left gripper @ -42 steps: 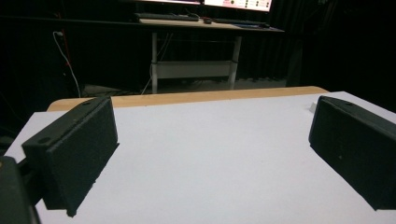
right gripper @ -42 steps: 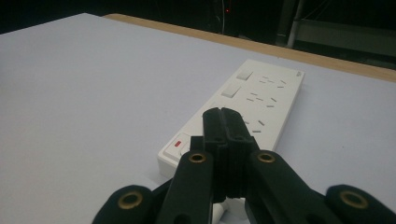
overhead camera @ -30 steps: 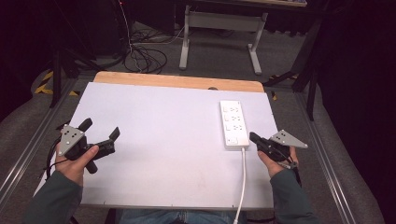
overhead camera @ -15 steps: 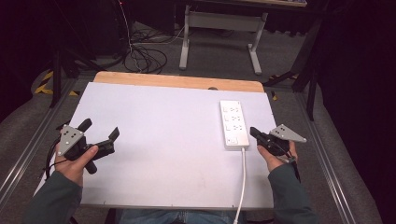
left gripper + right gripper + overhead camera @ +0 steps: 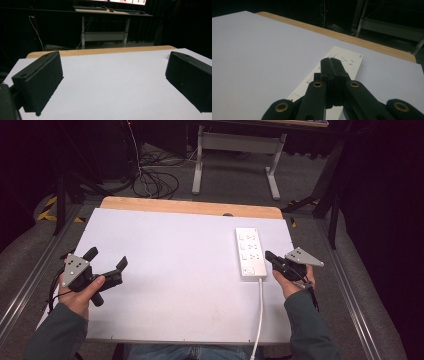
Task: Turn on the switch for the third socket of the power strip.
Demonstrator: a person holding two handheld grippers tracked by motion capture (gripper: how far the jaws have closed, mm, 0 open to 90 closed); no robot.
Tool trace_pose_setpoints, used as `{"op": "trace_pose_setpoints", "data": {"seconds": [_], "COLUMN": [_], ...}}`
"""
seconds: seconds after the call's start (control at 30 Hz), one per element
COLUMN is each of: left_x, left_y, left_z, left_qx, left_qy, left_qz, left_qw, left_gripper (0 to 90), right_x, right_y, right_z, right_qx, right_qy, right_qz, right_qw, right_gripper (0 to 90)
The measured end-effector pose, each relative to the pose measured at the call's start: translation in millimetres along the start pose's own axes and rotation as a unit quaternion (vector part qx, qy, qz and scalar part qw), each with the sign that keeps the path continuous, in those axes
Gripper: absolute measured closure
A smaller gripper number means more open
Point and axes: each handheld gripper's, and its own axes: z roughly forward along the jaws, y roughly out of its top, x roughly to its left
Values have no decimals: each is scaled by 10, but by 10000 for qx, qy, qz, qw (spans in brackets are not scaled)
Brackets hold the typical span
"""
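I am holding the right gripper [image 5: 270, 255] clenched, its two black jaws pressed flat together with nothing between them, and I am keeping it low at the right side of the white table [image 5: 165, 270]. The power strip [image 5: 249, 252] is lying flat on the right half of that table, its long side running from near to far, its white cable [image 5: 259, 320] trailing off the near edge. In the high view my closed jaw tips are sitting just beside the strip's near right edge, level with the end that carries the switch; I cannot tell whether they are touching the casing. In the right gripper view the shut right gripper [image 5: 332, 65] is pointing along the power strip [image 5: 342, 63], with the sockets lying beyond the tips. I judge that shut jaws suit a push or a press on the switch better than a grasp, which is why I am carrying them closed here.

My left gripper [image 5: 106, 260] is resting well apart at the left of the table, jaws spread wide and empty. In the left gripper view only bare table [image 5: 112, 82] is lying between them, so I read that hand as parked.
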Motion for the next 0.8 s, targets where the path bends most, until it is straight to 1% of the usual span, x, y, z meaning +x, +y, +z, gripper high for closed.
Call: {"op": "trace_pose_setpoints", "data": {"seconds": [0.13, 0.2, 0.8], "left_x": [-1, 3, 0], "left_y": [-1, -1, -5], "left_z": [1, -2, 0], "left_qx": [5, -2, 20], "left_qy": [-10, -2, -27], "left_qz": [3, -2, 11], "left_qw": [10000, 10000, 10000], "left_gripper": [17, 18, 18], "right_x": [-13, -14, 10], "right_y": [28, 33, 136], "right_z": [51, 72, 256], "right_qx": [21, 48, 128], "right_qy": [-22, -44, -35], "right_qz": [-47, -24, -107], "right_qw": [10000, 10000, 9999], "right_gripper": [900, 900, 900]}}
